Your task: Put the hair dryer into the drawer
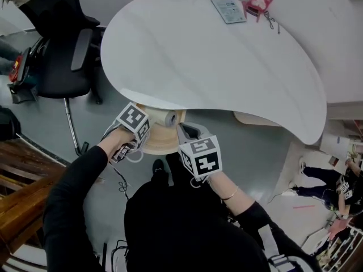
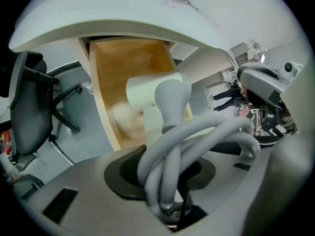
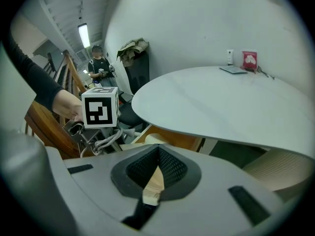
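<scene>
One white hair dryer, held by the L claw. Its jaws stand fairly wide and are clamped on the looped grey cord bundled at the handle's foot. The dryer's long axis, the handle, runs straight out along the claw's line and tilts steeply down. The barrel sits crosswise at the far end; in the L gripper view it points left, and in the head view it lies left-right. The dryer head hangs within the outline of the one open wooden drawer, under the edge of the white bench; can't tell whether it touches the drawer floor. R claw, just beside the drawer's right side, has its tips together w/ nothing pinched; a sliver of pale wood shows through the gap behind them. Two claws, each w/ one marker cube. On the bench's far edge are one pale flat packet and one red-pink pack, touching. One black office chair stands left of the bench.
</scene>
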The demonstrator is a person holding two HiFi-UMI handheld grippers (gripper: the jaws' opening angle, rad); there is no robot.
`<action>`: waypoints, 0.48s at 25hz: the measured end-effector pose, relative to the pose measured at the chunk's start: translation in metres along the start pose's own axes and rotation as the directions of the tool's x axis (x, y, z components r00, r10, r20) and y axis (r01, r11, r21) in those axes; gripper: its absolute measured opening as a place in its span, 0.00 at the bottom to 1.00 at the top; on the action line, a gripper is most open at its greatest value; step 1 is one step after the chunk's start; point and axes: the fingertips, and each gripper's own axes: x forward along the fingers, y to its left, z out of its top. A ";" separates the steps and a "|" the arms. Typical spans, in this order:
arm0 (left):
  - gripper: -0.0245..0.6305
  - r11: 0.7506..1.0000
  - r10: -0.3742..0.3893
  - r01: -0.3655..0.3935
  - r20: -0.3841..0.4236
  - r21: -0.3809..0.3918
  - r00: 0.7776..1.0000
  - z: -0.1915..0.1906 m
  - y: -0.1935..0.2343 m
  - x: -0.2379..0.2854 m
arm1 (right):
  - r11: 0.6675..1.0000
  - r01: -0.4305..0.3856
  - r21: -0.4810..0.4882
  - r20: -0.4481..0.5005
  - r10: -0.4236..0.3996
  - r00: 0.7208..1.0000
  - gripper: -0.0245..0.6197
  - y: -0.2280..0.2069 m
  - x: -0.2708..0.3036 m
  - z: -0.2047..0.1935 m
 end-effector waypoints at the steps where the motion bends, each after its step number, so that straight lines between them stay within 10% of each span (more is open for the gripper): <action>1: 0.30 1.000 0.004 -0.004 0.004 -0.002 1.000 0.002 -0.001 0.002 | 1.000 -0.002 0.001 -0.007 0.002 1.000 0.05 0.000 0.002 -0.002; 12: 0.30 0.992 0.035 -0.024 0.093 -0.120 0.995 0.030 -0.009 0.026 | 1.000 -0.005 0.005 -0.057 0.005 0.998 0.05 -0.012 0.015 -0.012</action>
